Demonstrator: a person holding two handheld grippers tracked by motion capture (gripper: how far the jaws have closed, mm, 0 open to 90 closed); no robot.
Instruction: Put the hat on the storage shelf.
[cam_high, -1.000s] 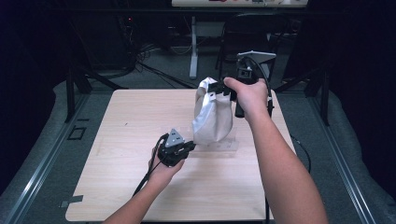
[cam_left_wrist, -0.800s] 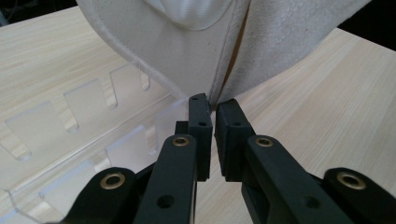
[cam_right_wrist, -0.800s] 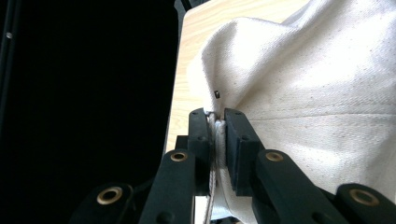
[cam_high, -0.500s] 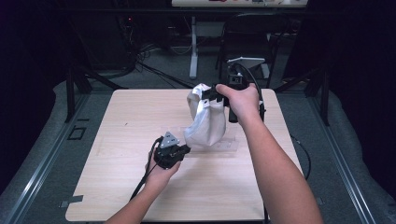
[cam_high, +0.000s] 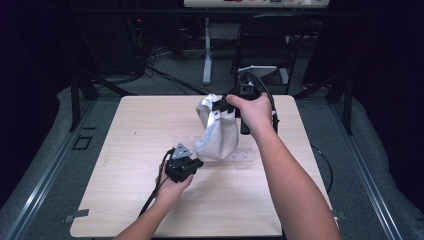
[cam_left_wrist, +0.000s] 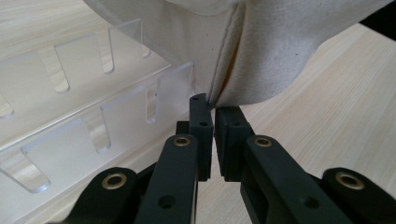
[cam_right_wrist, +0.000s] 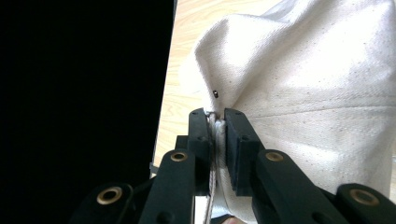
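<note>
A white cloth bag (cam_high: 220, 135) hangs over the middle of the wooden table (cam_high: 135, 125). My right gripper (cam_high: 220, 106) is shut on its top hem, and the right gripper view shows the folded cloth (cam_right_wrist: 317, 93) pinched between the jaws (cam_right_wrist: 216, 114). My left gripper (cam_high: 198, 162) sits low at the bag's lower left corner. In the left gripper view its jaws (cam_left_wrist: 213, 105) are shut, with the tip of the seamed corner (cam_left_wrist: 261, 56) caught at their ends. A clear slotted acrylic rack (cam_high: 245, 156) lies on the table under the bag.
The rack (cam_left_wrist: 70, 126) runs along the left of the left gripper. A chair (cam_high: 270, 45) and a stand stand beyond the table's far edge. Bare wood (cam_high: 225, 205) lies in front of the bag.
My right gripper has moved left and a little down with the bag's top, so the bag sags and leans left. The left gripper has stayed near the bag's lower corner.
</note>
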